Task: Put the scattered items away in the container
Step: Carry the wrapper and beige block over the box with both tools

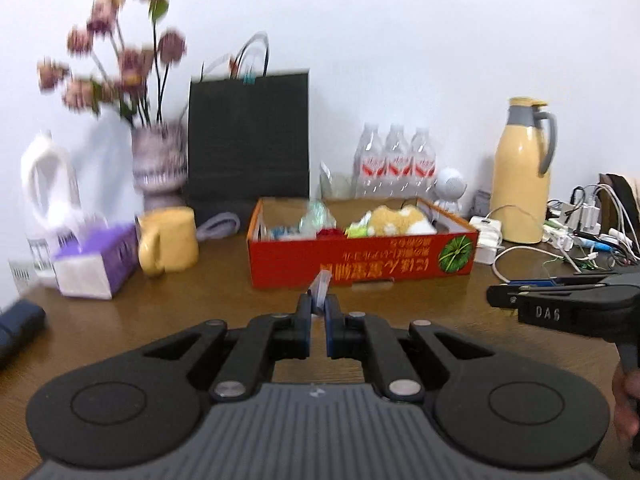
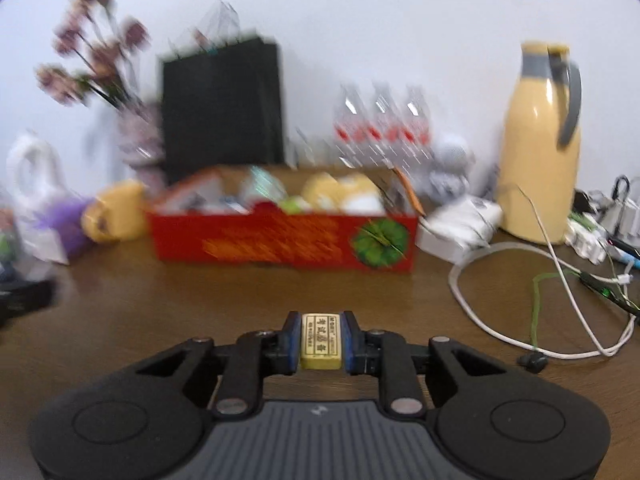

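Three water bottles, one mug, one thermos.

Home desk, vase of flowers, thermos jug, water bottles, charger cables

A plain white wall rises ahead of the claw behind a brown wooden table, where a black bag, vase and mug stand ahead-left, and a yellow flask and cables ahead-right.
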Demonstrator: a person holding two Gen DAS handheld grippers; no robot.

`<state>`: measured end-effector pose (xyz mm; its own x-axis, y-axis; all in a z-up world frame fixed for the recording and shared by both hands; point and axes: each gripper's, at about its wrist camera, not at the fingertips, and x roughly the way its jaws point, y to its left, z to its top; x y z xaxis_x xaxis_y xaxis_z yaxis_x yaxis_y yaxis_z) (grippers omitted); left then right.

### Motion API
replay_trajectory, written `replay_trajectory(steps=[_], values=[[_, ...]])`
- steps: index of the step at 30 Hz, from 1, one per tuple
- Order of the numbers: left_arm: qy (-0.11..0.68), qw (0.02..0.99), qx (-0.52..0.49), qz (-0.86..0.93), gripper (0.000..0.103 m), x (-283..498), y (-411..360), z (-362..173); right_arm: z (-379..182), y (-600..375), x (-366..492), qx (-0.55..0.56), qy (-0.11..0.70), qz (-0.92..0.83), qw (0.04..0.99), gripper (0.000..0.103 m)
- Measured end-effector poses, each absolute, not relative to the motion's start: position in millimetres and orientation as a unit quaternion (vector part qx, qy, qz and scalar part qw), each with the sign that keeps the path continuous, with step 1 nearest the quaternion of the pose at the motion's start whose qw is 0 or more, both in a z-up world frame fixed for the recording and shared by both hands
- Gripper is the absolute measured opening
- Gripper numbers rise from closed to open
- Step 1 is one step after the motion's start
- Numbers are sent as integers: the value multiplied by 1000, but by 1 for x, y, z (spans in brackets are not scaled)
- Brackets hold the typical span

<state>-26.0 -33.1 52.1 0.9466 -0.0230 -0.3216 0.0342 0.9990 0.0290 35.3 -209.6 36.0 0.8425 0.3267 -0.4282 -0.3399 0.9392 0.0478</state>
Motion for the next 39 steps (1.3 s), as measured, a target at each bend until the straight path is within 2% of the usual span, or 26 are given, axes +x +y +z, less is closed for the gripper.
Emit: replay_trajectory(steps=[14, 20, 30, 39], values=[[112, 992, 51, -8, 7, -119, -45, 54, 64, -207, -119, 4, 53, 220, 974, 19], [111, 993, 42, 5, 7, -125, -35, 51, 58, -207, -127, 6, 54, 223, 973, 19], [134, 991, -3, 4, 7, -42, -7, 62, 67, -209, -50, 21, 74, 209, 975, 19], [81, 996, -44, 3, 7, 139, -1, 141, 132, -167, 129, 27, 39, 231, 972, 19]])
